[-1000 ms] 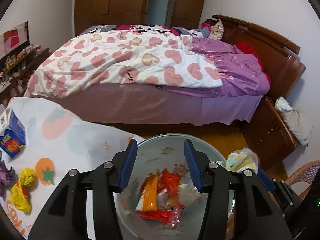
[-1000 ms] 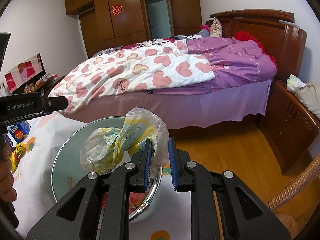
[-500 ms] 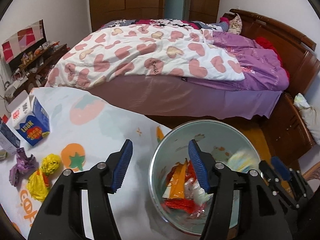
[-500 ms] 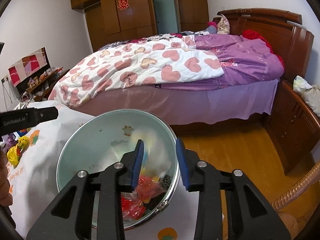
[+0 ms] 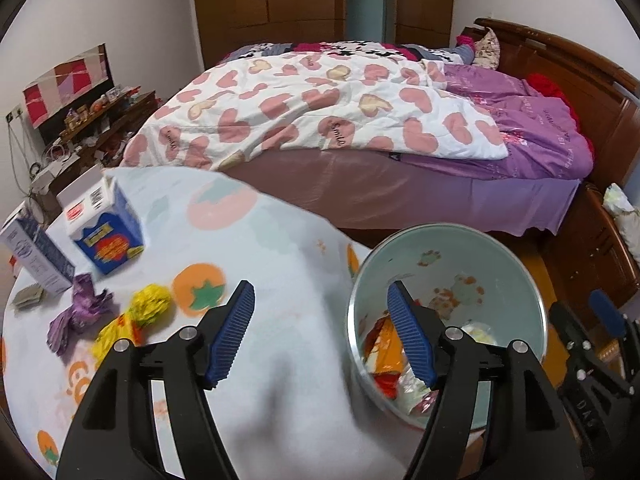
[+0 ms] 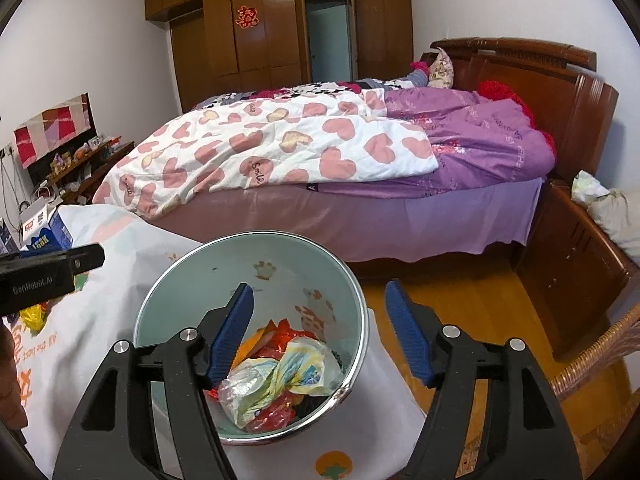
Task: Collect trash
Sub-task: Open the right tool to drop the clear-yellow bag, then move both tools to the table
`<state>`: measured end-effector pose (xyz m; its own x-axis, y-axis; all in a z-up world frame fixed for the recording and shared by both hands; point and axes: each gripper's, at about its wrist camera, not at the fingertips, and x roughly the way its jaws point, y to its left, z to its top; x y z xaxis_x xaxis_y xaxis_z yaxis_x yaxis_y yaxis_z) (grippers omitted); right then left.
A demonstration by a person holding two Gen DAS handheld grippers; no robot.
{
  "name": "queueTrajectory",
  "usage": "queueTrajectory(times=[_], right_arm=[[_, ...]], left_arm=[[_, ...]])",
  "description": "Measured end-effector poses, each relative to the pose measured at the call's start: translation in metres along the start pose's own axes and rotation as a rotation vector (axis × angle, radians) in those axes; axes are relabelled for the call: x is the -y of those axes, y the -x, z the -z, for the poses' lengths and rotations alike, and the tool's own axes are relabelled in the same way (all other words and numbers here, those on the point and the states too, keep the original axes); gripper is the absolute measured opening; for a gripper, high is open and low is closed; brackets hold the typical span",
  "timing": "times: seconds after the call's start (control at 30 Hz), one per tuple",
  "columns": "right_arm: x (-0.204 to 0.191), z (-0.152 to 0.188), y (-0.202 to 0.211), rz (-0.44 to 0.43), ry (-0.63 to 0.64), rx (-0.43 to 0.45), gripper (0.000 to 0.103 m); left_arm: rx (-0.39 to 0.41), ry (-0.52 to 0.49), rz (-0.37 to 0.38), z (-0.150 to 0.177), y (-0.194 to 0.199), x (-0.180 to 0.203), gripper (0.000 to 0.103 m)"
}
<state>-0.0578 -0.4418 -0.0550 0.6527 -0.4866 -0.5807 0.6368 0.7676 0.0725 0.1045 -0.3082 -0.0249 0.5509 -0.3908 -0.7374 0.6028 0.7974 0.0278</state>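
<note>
A round metal bin with a pale green inside stands at the table's right edge, also in the left wrist view. It holds red and orange wrappers and a crumpled clear plastic bag on top. My right gripper is open and empty above the bin. My left gripper is open and empty over the tablecloth, left of the bin. A yellow wrapper, a yellow-red wrapper and a purple wrapper lie on the table at the left.
A blue and white carton and a second carton stand at the table's far left. A bed with a heart quilt lies beyond the table. A wicker chair is at the right.
My right gripper opened and dropped the plastic bag into the bin. My left gripper swung left, away from the bin, toward the wrappers on the table.
</note>
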Motion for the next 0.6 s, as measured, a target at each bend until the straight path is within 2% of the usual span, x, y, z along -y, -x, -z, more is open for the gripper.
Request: queueTrajectory(times=[0.17, 0.27, 0.4, 0.6], right_arm=[[-0.015, -0.001, 0.016, 0.016, 0.021, 0.041, 0.071], [-0.019, -0.001, 0.026, 0.026, -0.018, 0.085, 0.078], [-0.031, -0.003, 0.029, 0.015, -0.016, 0.053, 0.081], [-0.068, -0.001, 0.036, 0.0, 0.06, 0.028, 0.082]], left_arm=[[0.004, 0.015, -0.033, 0.011, 0.009, -0.018, 0.068], [0.004, 0.032, -0.039, 0.019, 0.016, -0.03, 0.069], [0.006, 0.039, -0.063, 0.03, 0.023, -0.046, 0.076], [0.012, 0.065, -0.103, 0.048, 0.037, -0.078, 0.079]])
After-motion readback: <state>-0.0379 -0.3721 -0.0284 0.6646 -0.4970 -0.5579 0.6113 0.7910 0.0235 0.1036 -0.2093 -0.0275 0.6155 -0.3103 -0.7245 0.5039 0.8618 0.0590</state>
